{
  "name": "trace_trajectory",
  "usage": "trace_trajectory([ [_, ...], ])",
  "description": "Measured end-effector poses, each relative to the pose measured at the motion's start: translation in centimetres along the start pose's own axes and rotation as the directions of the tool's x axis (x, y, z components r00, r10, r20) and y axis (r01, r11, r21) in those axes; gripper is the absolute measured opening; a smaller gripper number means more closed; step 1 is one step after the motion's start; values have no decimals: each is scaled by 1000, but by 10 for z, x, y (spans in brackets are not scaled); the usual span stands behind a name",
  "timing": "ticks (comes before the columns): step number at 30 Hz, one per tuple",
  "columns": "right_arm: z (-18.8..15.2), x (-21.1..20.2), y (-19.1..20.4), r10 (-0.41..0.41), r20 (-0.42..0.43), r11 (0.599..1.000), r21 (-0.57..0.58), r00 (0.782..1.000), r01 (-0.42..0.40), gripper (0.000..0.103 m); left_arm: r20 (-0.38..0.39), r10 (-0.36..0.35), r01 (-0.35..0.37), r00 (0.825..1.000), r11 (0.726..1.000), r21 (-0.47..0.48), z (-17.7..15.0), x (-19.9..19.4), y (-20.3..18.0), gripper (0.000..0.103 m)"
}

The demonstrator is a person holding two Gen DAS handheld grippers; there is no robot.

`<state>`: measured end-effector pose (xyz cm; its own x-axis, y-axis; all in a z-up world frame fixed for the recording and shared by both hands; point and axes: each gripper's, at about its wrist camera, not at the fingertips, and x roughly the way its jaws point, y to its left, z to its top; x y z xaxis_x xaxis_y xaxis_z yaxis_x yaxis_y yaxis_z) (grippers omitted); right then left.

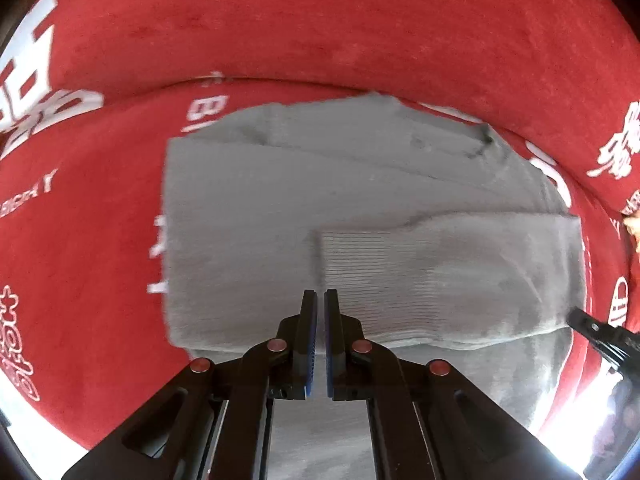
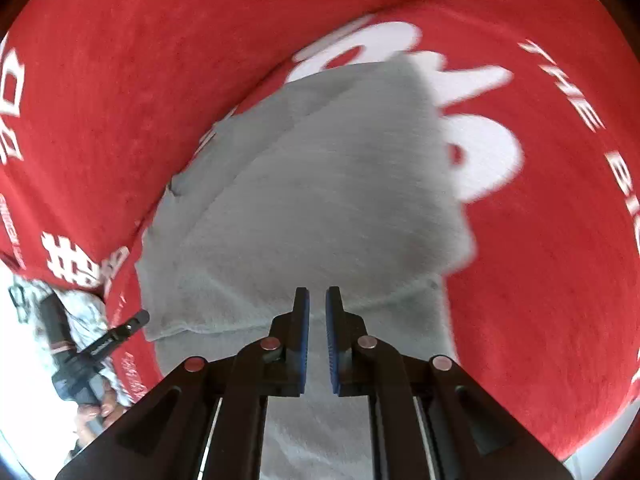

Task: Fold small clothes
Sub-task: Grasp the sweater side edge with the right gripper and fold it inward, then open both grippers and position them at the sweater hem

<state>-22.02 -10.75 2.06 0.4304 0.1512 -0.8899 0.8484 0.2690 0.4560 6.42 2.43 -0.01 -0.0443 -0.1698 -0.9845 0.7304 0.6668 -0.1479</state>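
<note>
Grey garment (image 1: 280, 208) folded on red cloth (image 1: 320, 32); both claws nearly closed above it.

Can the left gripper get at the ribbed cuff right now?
Probably yes. The left gripper hangs just over the ribbed cuff on the grey garment, nothing lies between, but its jaws are nearly closed and must open first.

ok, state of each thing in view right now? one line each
grey garment: partly folded, ribbed cuff end laid over the body, flat on the cloth
red cloth: spread under the garment, white print up
left tool: nearly shut, gap empty, above the garment
right tool: narrow gap, empty, above the garment
</note>
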Motion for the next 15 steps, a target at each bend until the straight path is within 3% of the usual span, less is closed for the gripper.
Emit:
trace_trajectory([
  [2, 2, 13, 5, -48, -16, 999, -24, 999, 48, 11, -19, -7, 7, 1000, 1000, 18, -1, 4, 1, 4],
  [4, -1, 23, 3, -84, -50, 996, -15, 995, 83, 10, -47, 40, -38, 998, 998, 49, -7, 19, -3, 4],
  [6, -6, 18, -8, -61, -46, 998, 4, 997, 61, 10, -8, 38, -38, 999, 996, 75, -12, 16, -3, 4],
  [9, -12, 9, -13, -52, -54, 999, -2, 997, 52, 10, -22, 53, -52, 998, 996, 70, -17, 12, 4, 4],
  [15, -22, -15, -16, -74, -58, 997, -41, 996, 72, 28, -49, 72, -71, 996, 997, 31, -21, 3, 19, 4],
])
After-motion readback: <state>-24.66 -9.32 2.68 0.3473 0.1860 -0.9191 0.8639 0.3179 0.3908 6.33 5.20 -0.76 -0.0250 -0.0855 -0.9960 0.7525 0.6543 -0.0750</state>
